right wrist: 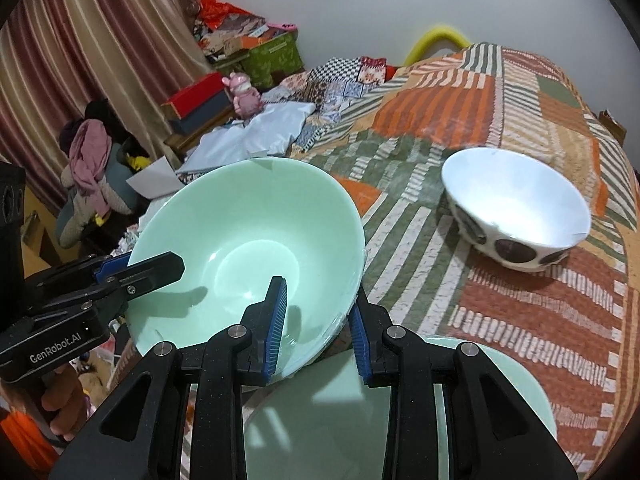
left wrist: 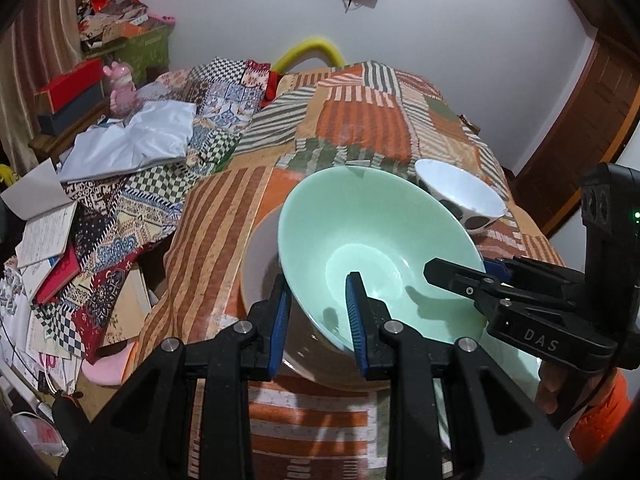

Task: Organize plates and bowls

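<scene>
I clamp both hand-held grippers, left (left wrist: 320, 316) and right (right wrist: 318, 320), on the green bowl's (left wrist: 372, 232) opposite rims, steadying it for stacking.

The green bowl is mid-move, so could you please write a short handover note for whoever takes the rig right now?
Left hand-held gripper: shut on the green bowl, one finger inside the wall, one outside.
Right hand-held gripper: shut on the same bowl's opposite rim.
The bowl is tilted, off the cloth, above a beige bowl in the left wrist view and a green plate in the right.
The spotted bowl stands apart, untouched, on the patchwork cloth.
Done: green bowl lifted.
Left: probably set it down, then place the spotted bowl.
</scene>
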Demonstrator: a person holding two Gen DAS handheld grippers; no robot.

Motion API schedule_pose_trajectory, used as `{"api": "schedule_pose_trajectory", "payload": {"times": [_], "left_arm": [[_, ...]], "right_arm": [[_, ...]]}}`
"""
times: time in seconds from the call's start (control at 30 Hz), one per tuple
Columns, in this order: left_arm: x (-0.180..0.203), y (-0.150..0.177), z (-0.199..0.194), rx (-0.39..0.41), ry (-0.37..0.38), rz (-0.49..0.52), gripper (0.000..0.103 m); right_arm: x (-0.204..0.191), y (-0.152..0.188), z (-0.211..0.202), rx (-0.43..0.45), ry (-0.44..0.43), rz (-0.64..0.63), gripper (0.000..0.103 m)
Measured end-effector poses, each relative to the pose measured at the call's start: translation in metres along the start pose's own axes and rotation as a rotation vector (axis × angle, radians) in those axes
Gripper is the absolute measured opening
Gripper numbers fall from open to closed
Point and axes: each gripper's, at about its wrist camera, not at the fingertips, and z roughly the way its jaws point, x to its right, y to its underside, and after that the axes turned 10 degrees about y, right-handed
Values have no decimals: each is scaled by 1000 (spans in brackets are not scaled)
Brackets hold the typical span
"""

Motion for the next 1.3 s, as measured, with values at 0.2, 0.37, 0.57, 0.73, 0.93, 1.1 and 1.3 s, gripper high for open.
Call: {"api": "schedule_pose_trajectory", "payload": {"times": [0.2,0.37,0.57,0.73,0.93,1.1,1.3], "left_arm": [[-14,2,6,-12,-2,-25,27],[-22,4,6,-5,15,-37,27],[-25,6,11,-17,40,-48,27],[-24,6,13,-27,39,-41,27],[-21,6,18,-45,22,-18,27],[-16,6,22,-40,-24,19,27],[-14,-1,19,-48,-42,19,27]], "right_arm": [[-6,-1,9,-26,-4,-8,28],[-13,-1,12,-25,21,-50,28],[-9,-3,8,-16,23,-46,28],[-9,-3,5,-13,29,-67,28],[-3,-2,-1,1,16,-47,28],[3,-1,-7,25,27,-40,30],[8,0,-16,56,42,-43,30]]}}
